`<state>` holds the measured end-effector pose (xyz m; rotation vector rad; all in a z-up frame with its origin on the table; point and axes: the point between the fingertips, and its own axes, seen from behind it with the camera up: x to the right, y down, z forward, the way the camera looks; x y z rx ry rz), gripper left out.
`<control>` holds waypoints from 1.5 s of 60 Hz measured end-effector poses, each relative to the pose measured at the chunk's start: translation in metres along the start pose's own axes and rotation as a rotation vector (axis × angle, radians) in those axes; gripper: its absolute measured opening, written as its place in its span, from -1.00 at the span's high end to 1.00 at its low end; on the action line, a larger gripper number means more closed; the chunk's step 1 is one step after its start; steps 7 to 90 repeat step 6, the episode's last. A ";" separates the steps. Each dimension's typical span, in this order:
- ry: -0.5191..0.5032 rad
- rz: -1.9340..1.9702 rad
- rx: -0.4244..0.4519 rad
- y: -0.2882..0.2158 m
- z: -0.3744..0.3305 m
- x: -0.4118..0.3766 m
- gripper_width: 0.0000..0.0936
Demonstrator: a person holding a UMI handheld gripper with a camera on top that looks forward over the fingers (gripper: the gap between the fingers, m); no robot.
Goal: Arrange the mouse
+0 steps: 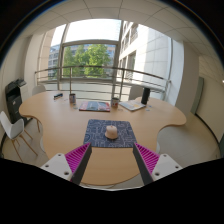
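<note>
A small light-coloured mouse [111, 131] sits on a dark patterned mouse mat [108, 133] on the wooden table [60, 125]. My gripper [112, 158] is open and empty, with its pink pads [77, 157] spread wide. The mat and mouse lie just ahead of the fingers, about centred between them. Nothing is held.
A book or tablet [95, 105] lies farther back on the table, with a laptop [134, 102] at the back right and small items [72, 98] at the back left. A white chair [12, 126] stands at the left. A railing and windows are behind.
</note>
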<state>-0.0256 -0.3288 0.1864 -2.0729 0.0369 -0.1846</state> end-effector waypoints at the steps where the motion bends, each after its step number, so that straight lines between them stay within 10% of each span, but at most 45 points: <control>1: 0.001 -0.004 -0.001 0.000 -0.001 0.000 -0.81; 90: 0.003 -0.013 -0.013 0.004 -0.007 -0.002 -0.80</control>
